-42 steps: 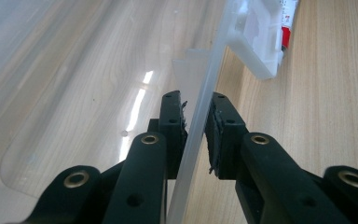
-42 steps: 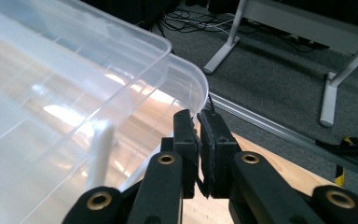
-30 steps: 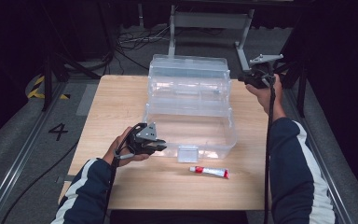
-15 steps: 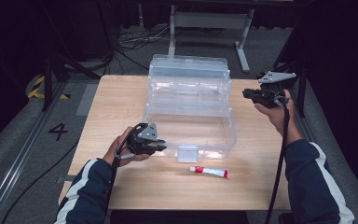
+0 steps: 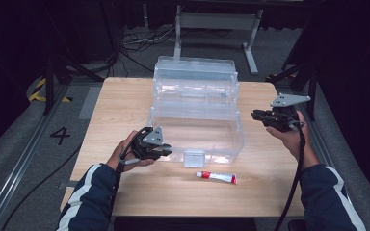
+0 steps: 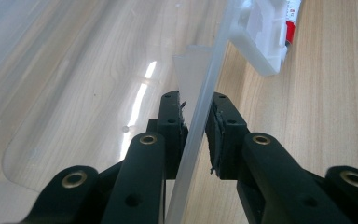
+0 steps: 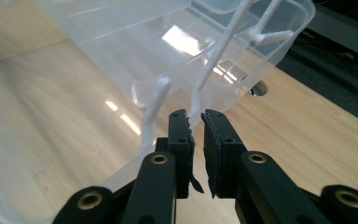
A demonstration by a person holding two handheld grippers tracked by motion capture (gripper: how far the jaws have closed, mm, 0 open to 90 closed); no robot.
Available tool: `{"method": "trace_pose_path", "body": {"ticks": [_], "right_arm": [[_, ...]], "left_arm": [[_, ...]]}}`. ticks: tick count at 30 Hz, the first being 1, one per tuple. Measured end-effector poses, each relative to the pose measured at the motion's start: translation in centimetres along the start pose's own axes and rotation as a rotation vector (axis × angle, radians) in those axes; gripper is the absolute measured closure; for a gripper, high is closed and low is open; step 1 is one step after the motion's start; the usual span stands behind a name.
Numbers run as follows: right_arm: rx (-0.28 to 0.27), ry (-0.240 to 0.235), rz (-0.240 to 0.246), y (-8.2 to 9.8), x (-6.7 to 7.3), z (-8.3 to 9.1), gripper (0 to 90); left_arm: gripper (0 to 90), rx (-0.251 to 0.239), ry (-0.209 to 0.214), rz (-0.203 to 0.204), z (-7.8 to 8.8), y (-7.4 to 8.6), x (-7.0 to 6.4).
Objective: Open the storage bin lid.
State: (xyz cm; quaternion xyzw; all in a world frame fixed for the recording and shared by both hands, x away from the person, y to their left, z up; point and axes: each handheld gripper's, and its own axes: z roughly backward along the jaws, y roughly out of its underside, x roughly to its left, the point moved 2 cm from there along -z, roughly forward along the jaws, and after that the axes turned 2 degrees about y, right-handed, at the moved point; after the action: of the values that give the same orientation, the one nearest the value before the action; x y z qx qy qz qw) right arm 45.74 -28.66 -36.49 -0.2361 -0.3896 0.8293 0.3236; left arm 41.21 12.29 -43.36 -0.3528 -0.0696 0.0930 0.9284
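Note:
A clear plastic tiered box (image 5: pixel 195 110) stands open in the middle of the wooden table (image 5: pixel 120 106). My left gripper (image 5: pixel 168 151) is at its front left corner, shut on the thin front wall (image 6: pixel 200 116), which runs between the two pads. My right gripper (image 5: pixel 254 115) hovers just off the box's right side. In the right gripper view its jaws (image 7: pixel 196 114) have just opened a narrow slit with nothing between them, and a white hinge arm (image 7: pixel 214 60) of the box rises right beyond the tips. A small white tube with a red cap (image 5: pixel 216 177) lies in front of the box.
The box's white front latch (image 5: pixel 194 158) hangs near the tube, and shows in the left gripper view as a latch (image 6: pixel 261 32). Bare table lies left and right of the box. A metal stand (image 5: pixel 217 21) and cables sit on the floor beyond the far edge.
My right gripper has moved from the box's upper right corner back toward the person and slightly down, ending beside the box's right side. The left gripper has kept its hold in place.

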Motion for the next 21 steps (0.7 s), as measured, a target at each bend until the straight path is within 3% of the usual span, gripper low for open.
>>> {"method": "trace_pose_path", "body": {"ticks": [5, 21], "right_arm": [[0.001, -0.032, 0.004, 1.8, 1.3, 0.9, 80.7], [0.026, -0.125, 0.028, 5.2, 4.6, 2.3, 79.9]], "left_arm": [[77.0, 0.000, 0.000, 0.000, 0.0, 0.0, 0.0], [76.9, 0.004, -0.002, -0.005, 0.0, 0.0, 0.0]]}}
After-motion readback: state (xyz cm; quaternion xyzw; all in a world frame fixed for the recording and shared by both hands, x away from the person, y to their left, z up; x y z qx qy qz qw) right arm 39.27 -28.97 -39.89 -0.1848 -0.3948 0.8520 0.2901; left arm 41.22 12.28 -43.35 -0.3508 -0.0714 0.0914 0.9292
